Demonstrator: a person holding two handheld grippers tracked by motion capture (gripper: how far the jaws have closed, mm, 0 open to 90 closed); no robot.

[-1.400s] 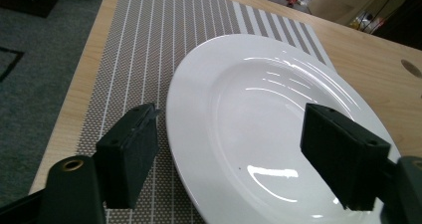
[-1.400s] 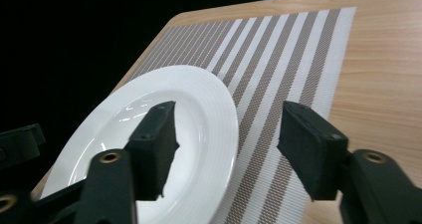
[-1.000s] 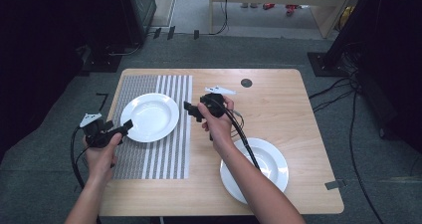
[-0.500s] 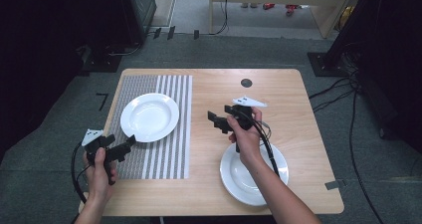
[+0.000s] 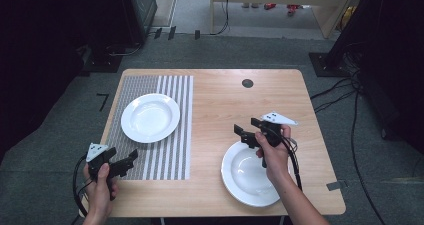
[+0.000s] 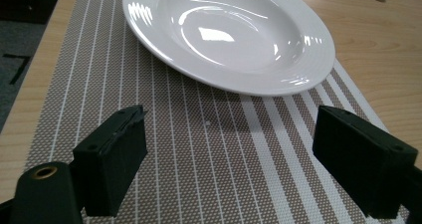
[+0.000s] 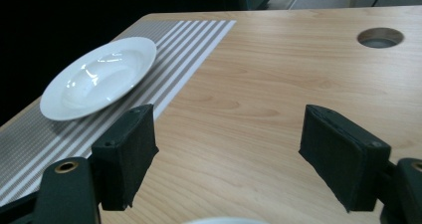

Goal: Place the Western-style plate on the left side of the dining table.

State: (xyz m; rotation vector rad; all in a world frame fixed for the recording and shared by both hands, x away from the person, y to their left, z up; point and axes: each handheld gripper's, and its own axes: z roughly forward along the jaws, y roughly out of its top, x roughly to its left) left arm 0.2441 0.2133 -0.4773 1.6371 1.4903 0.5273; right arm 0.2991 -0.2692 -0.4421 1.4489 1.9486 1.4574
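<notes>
A white deep plate (image 5: 150,117) (image 6: 226,32) (image 7: 97,77) rests on the grey striped placemat (image 5: 165,150) (image 6: 199,149) at the table's left. A second white plate (image 5: 245,177) lies on bare wood near the front right. My left gripper (image 5: 127,160) (image 6: 239,154) hovers over the mat's front left corner, open, nothing between its jaws, the plate just ahead. My right gripper (image 5: 245,130) (image 7: 226,154) is held above the far rim of the second plate, open and empty, pointing left toward the mat.
A round cable hole (image 5: 247,83) (image 7: 380,37) sits in the wooden table (image 5: 225,100) near its far edge. Dark floor, black equipment and cables surround the table. The wood between the two plates is bare.
My right gripper has drawn back from beside the left plate to above the right plate. My left gripper has pulled back toward the front left corner of the mat.
</notes>
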